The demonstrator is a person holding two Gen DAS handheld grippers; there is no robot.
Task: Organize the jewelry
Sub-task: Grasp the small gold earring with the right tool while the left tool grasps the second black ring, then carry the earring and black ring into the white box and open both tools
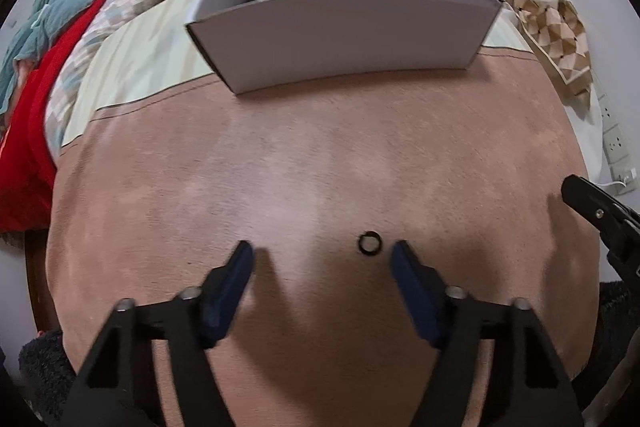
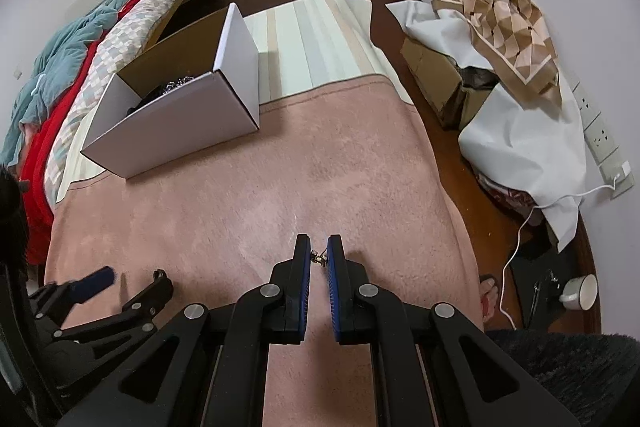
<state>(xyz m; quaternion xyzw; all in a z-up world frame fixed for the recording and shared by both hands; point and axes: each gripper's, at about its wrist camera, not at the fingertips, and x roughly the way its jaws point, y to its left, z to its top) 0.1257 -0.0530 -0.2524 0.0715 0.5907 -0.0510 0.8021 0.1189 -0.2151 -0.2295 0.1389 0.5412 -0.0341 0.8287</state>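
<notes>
Left wrist view: left gripper [image 1: 322, 251] open over the pink blanket [image 1: 320, 155], a small dark ring [image 1: 369, 242] lying flat just inside its right finger [image 1: 404, 259] (light, rigid, likely slippery; pinch across its rim). Right gripper [image 2: 319, 257] pinches a tiny metal earring [image 2: 319, 258]; box [image 2: 236, 99] ahead-left.

Fuzzy pink blanket [image 1: 320, 167], matt white cardboard box [image 1: 340, 31]
</notes>
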